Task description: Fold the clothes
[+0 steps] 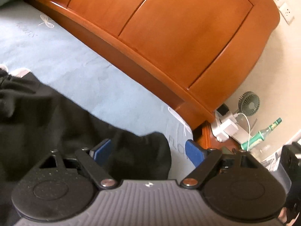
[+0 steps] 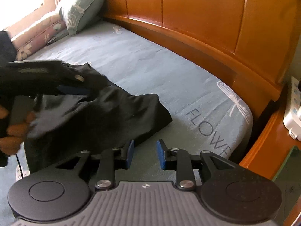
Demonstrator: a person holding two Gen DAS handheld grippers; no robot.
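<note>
It was a bedroom in a home. A bed [image 2: 143,60] with a pale blue flower-print sheet stood against a curved orange wooden headboard [image 2: 197,13]. A green pillow [image 2: 82,7] leaned by a floral bolster [image 2: 37,33] beneath a sunlit window. A bedside table [image 1: 208,133] held chargers, a small green fan [image 1: 249,103] and a green bottle [image 1: 263,133].

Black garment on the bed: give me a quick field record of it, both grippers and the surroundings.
garment: black garment, lying crumpled on the blue sheet
left gripper: jaws wide open, a fold of the cloth between the pads, not pinched
right gripper: open, nothing between the pads, at the garment's near edge
behind: wooden headboard, pillow
fold: not yet tidy
</note>
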